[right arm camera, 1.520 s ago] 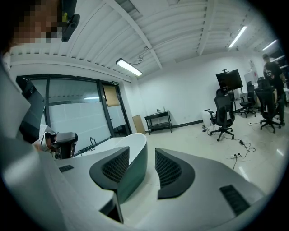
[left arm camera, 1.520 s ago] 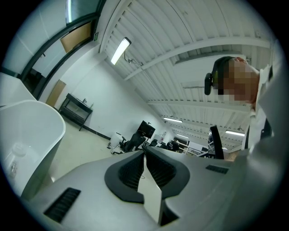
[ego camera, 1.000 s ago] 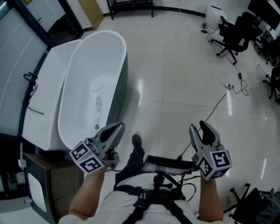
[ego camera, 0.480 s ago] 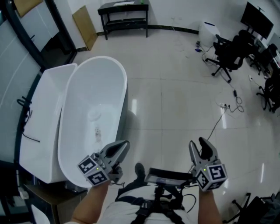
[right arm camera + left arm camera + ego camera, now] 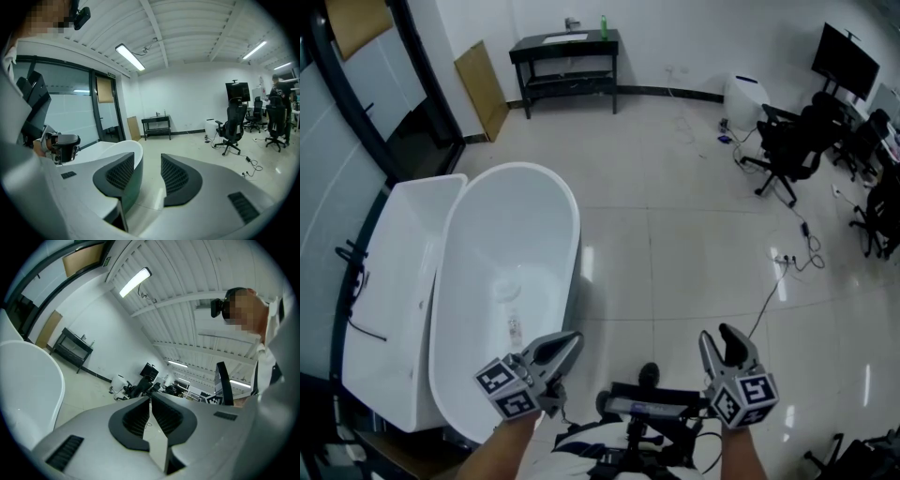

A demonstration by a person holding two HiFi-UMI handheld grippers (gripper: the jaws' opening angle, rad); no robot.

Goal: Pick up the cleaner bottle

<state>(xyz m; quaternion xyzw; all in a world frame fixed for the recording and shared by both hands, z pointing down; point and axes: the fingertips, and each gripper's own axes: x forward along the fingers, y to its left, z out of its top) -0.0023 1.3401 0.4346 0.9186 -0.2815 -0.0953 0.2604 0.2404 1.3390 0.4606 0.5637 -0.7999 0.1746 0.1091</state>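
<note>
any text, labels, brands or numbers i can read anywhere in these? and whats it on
No text here can be read.
"(unreadable)": the sticker inside the bathtub has print too small to read.
"(unreadable)": the small green sign above the doorway is too small to read.
The cubes on the left gripper and right gripper carry only square black-and-white markers, no letters or numbers.

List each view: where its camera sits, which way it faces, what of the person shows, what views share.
Head view: on the head, facing steeply down at tub and floor; forearms, left tongs, right tongs show.
Left gripper view: on left tongs, tilted up toward ceiling; shut tongs, torso.
Right gripper view: on right tongs, facing the table; open tongs, shirt.
Shared: tub and table.
</note>
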